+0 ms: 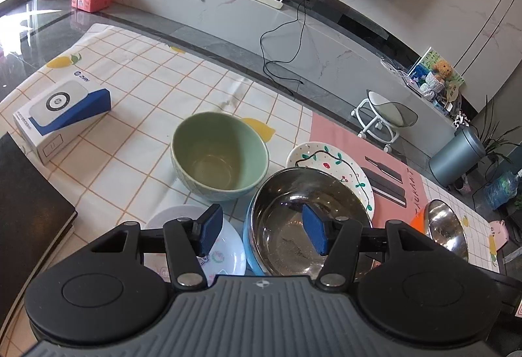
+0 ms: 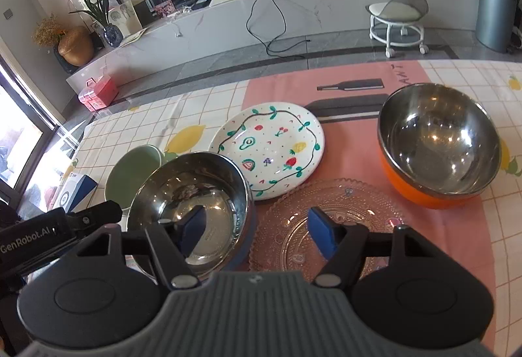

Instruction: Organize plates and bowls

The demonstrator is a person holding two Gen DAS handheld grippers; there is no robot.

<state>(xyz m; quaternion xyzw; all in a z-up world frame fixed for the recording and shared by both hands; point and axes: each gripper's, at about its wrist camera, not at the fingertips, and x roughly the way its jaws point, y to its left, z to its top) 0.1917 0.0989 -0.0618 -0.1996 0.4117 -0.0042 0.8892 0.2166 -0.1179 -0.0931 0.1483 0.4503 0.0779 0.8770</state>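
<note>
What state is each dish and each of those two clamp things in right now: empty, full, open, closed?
Green bowl: upright, empty.
Blue steel bowl: upright, empty.
Orange steel bowl: upright, empty.
Painted plate: flat, empty.
Glass plate: flat, empty.
White plate: flat, partly hidden.
Left gripper: jaws open, holding nothing.
Right gripper: jaws open, holding nothing.
</note>
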